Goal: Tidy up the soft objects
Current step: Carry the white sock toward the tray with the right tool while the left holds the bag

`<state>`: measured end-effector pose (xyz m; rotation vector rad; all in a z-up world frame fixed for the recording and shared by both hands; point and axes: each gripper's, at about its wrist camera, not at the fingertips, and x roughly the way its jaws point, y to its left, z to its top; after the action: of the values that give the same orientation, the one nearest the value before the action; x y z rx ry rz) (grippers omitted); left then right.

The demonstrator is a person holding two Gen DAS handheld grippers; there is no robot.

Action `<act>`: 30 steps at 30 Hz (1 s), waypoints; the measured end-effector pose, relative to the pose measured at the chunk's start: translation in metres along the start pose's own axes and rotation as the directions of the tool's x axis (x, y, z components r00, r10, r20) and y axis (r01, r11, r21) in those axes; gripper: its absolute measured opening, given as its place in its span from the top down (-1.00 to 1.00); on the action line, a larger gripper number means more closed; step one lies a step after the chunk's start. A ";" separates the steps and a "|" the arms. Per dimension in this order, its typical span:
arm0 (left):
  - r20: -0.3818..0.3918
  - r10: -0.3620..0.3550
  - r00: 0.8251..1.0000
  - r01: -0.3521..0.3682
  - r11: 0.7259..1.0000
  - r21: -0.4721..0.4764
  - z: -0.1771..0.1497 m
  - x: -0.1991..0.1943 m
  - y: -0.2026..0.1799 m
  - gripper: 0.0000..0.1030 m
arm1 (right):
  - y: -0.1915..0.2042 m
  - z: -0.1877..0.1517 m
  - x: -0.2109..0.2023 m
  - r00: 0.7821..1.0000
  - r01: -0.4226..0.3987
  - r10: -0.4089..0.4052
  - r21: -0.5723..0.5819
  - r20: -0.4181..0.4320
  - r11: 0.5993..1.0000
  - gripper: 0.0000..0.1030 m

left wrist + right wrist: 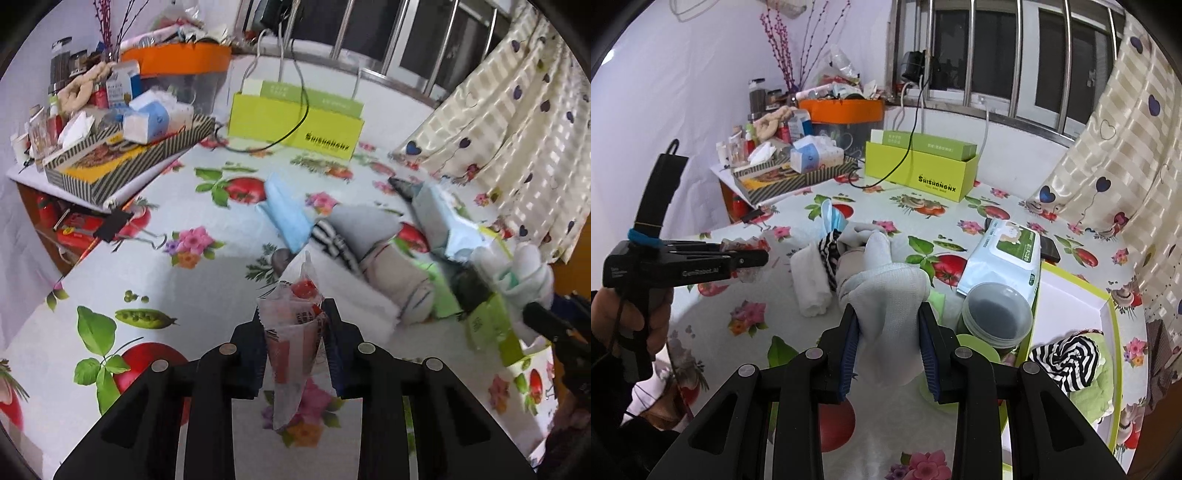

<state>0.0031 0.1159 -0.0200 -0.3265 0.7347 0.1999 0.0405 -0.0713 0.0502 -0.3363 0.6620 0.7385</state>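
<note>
A small crinkly plastic packet (293, 332), clear with red print, stands upright between the jaws of the left gripper (293, 325). The pads press on both its sides, so it is gripped and held above the flowered counter (147, 240). In the right wrist view the same gripper shows side-on at the left, with a hand (631, 325) wrapped around its handle.

The right gripper (889, 332) has its jaws closed on a pale grey sock (886, 291), whose bulk bulges out ahead of the blue pads.

Just beyond on the counter lies a loose heap: a rolled white cloth (812, 284), a black-and-white striped piece (829, 254) and a blue face mask (833, 218). To the right sit a pack of wet wipes (1004, 254), touching a clear tub with dark contents (995, 317), and an open lime-edged box (1071, 295) that already holds a second striped item (1065, 360) on green cloth. A closed lime box (923, 173) stands at the back.

The box looks like the collecting place, so the sock likely goes there next. To do it well, lift the sock clear of the tub and wipes before swinging right, then release low inside the box so it does not spill over the rim. Keep the packet pinched lightly; it may crumple or slip.
</note>
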 end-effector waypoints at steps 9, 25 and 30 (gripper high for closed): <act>0.040 -0.074 0.996 0.072 0.995 0.064 0.006 -0.015 -0.041 0.45 | -0.008 0.000 -0.010 1.000 -0.013 0.012 0.041 0.028 0.999 0.42; 0.051 -0.141 0.989 0.131 0.979 0.157 0.023 -0.015 -0.097 0.45 | -0.041 -0.001 -0.018 0.999 0.016 -0.021 0.107 0.049 0.994 0.42; 0.037 -0.154 0.987 0.145 0.974 0.173 0.025 -0.009 -0.111 0.45 | -0.054 -0.002 -0.021 0.998 0.024 -0.031 0.124 0.058 0.992 0.42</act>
<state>0.0446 0.0207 0.0288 -0.2124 0.6691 0.0023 0.0663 -0.1214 0.0655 -0.2095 0.6422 0.6755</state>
